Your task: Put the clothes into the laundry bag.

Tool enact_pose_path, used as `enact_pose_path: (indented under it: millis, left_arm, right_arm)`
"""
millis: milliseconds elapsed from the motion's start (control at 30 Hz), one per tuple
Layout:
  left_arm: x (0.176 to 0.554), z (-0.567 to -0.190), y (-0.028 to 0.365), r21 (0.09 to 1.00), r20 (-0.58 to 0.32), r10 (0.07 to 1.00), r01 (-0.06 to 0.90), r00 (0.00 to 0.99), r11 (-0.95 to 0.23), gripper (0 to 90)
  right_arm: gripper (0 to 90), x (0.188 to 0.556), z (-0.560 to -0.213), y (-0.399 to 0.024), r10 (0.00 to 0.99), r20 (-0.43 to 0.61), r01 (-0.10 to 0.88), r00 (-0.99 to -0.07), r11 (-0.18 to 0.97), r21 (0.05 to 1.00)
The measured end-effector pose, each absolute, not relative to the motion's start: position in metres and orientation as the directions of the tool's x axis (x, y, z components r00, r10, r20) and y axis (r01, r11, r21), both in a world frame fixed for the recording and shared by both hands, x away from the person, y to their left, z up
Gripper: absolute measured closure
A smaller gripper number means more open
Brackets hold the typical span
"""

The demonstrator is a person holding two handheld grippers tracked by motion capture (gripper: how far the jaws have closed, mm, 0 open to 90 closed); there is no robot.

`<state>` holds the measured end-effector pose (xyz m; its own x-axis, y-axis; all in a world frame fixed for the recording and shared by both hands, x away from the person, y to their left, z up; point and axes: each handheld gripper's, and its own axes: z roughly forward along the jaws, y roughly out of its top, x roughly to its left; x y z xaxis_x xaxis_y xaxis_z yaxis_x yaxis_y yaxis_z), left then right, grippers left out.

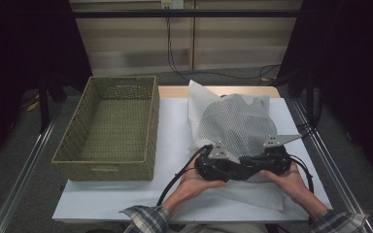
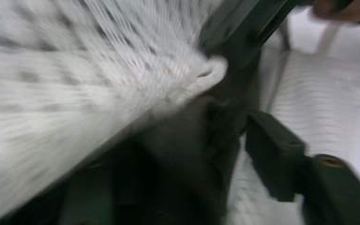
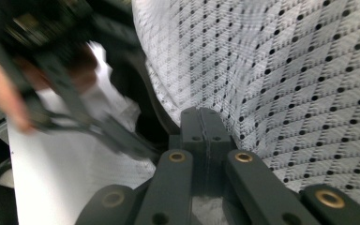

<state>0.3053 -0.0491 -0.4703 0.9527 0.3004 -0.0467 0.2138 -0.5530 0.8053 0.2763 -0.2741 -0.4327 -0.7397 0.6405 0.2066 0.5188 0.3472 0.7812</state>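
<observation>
A: Two tools meet near the front right of the worktop (image 1: 126, 194), each held in one of a person's hands. The left tool (image 1: 212, 165) and the right tool (image 1: 272, 162) sit side by side, almost touching, over a white cloth (image 1: 233, 124) with a pattern of small dark dots.

B: Where does the cloth lie?

A: On the right half of the worktop, reaching from the far edge towards the front edge. Its middle is lifted into a loose peak just behind the tools, while flatter parts spread on the worktop beneath them.

B: What is the right tool doing?

A: In the right gripper view its two black jaws are pressed fully together, with the dotted cloth (image 3: 286, 79) rising right behind and beside them. A pinch of fabric seems caught there, though the jaw tips hide the contact itself.

B: And the left tool?

A: The left gripper view is blurred. Its jaws stand partly apart, and a fold of cloth (image 2: 98, 84) hangs over the left-hand one. I cannot tell whether it grips the fabric.

B: Anything else?

A: One woven basket (image 1: 77, 145) sits along the left edge of the worktop, well apart from the cloth.
</observation>
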Motion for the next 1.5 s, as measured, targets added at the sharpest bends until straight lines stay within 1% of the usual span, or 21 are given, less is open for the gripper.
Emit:
enact_pose_path:
  millis: [33, 133, 233, 300, 367, 400, 433, 500, 533, 600, 633, 700, 733, 800, 867, 1000, 1067, 1167, 1267, 1333, 1500]
  left_arm:
    - [0.305, -0.474, -0.053, 0.813, -0.051, 0.313, 0.222, 0.948, -0.539, 55.7]
    - [0.303, -0.481, -0.064, 0.801, -0.048, 0.304, 0.219, 0.951, -0.558, 66.1]
    - [0.305, -0.484, -0.070, 0.796, -0.041, 0.309, 0.219, 0.950, -0.565, 80.9]
    - [0.311, -0.484, -0.073, 0.795, -0.041, 0.340, 0.236, 0.940, -0.558, 85.4]
    - [0.318, -0.483, -0.075, 0.792, 0.021, 0.384, 0.219, 0.923, -0.570, 86.6]
    - [0.323, -0.483, -0.077, 0.799, -0.008, 0.406, 0.250, 0.914, -0.546, 86.7]
    - [0.327, -0.481, -0.077, 0.796, 0.014, 0.437, 0.254, 0.899, -0.549, 86.9]
    - [0.338, -0.480, -0.076, 0.813, -0.031, 0.461, 0.290, 0.887, -0.505, 87.0]
    - [0.342, -0.477, -0.075, 0.815, -0.009, 0.478, 0.284, 0.878, -0.506, 87.1]
    - [0.353, -0.475, -0.074, 0.816, -0.026, 0.489, 0.301, 0.872, -0.493, 87.2]
    - [0.357, -0.472, -0.074, 0.822, -0.008, 0.505, 0.293, 0.863, -0.489, 87.3]
    - [0.367, -0.466, -0.073, 0.827, -0.040, 0.510, 0.315, 0.859, -0.466, 87.3]
    - [0.370, -0.465, -0.074, 0.831, -0.031, 0.513, 0.307, 0.858, -0.463, 87.3]
    - [0.376, -0.467, -0.077, 0.823, -0.012, 0.516, 0.301, 0.857, -0.481, 87.2]
    - [0.381, -0.478, -0.080, 0.802, -0.004, 0.538, 0.325, 0.843, -0.502, 87.2]
    - [0.381, -0.485, -0.081, 0.785, 0.014, 0.539, 0.324, 0.842, -0.528, 86.3]
    - [0.379, -0.485, -0.078, 0.786, -0.006, 0.519, 0.325, 0.855, -0.526, 84.6]
    - [0.375, -0.483, -0.068, 0.787, -0.060, 0.486, 0.341, 0.872, -0.514, 79.4]
    - [0.368, -0.481, -0.059, 0.785, -0.079, 0.459, 0.339, 0.885, -0.519, 74.8]
    - [0.360, -0.477, -0.053, 0.787, -0.073, 0.434, 0.319, 0.898, -0.527, 69.5]
    - [0.340, -0.466, -0.031, 0.806, -0.058, 0.395, 0.276, 0.917, -0.523, 61.3]
  right_arm:
    - [90.0, 0.277, -0.431, -0.274, 0.642, 0.209, 0.519, -0.737, 0.341, 0.784]
    - [90.0, 0.277, -0.429, -0.272, 0.639, 0.211, 0.517, -0.740, 0.340, 0.785]
    - [90.0, 0.276, -0.426, -0.269, 0.616, 0.215, 0.505, -0.757, 0.343, 0.792]
    - [90.0, 0.275, -0.425, -0.269, 0.606, 0.216, 0.497, -0.765, 0.344, 0.797]
    - [90.0, 0.273, -0.424, -0.269, 0.604, 0.223, 0.499, -0.765, 0.337, 0.798]
    - [90.0, 0.270, -0.423, -0.269, 0.601, 0.219, 0.493, -0.768, 0.339, 0.801]
    - [90.0, 0.268, -0.422, -0.269, 0.591, 0.213, 0.482, -0.778, 0.345, 0.805]
    - [90.0, 0.263, -0.421, -0.267, 0.579, 0.208, 0.472, -0.788, 0.351, 0.809]
    - [90.0, 0.262, -0.420, -0.267, 0.577, 0.208, 0.471, -0.790, 0.354, 0.808]
    - [90.0, 0.264, -0.422, -0.266, 0.571, 0.213, 0.473, -0.793, 0.357, 0.806]
    - [90.0, 0.265, -0.422, -0.266, 0.570, 0.218, 0.475, -0.792, 0.353, 0.806]
    - [90.0, 0.265, -0.420, -0.266, 0.567, 0.228, 0.475, -0.792, 0.337, 0.813]
    - [90.0, 0.265, -0.418, -0.266, 0.565, 0.231, 0.473, -0.792, 0.329, 0.818]
    - [90.0, 0.264, -0.416, -0.267, 0.559, 0.238, 0.469, -0.795, 0.316, 0.825]
    - [90.0, 0.264, -0.416, -0.268, 0.551, 0.250, 0.474, -0.796, 0.312, 0.823]
    - [90.0, 0.264, -0.424, -0.266, 0.557, 0.240, 0.487, -0.795, 0.349, 0.801]
    - [90.0, 0.266, -0.430, -0.266, 0.569, 0.231, 0.496, -0.789, 0.370, 0.785]
    - [90.0, 0.269, -0.434, -0.270, 0.579, 0.239, 0.512, -0.779, 0.368, 0.776]
    - [90.0, 0.270, -0.435, -0.269, 0.581, 0.238, 0.512, -0.779, 0.369, 0.776]
    - [90.0, 0.270, -0.435, -0.269, 0.583, 0.230, 0.508, -0.779, 0.373, 0.776]
    - [90.0, 0.272, -0.434, -0.272, 0.597, 0.232, 0.514, -0.768, 0.359, 0.779]
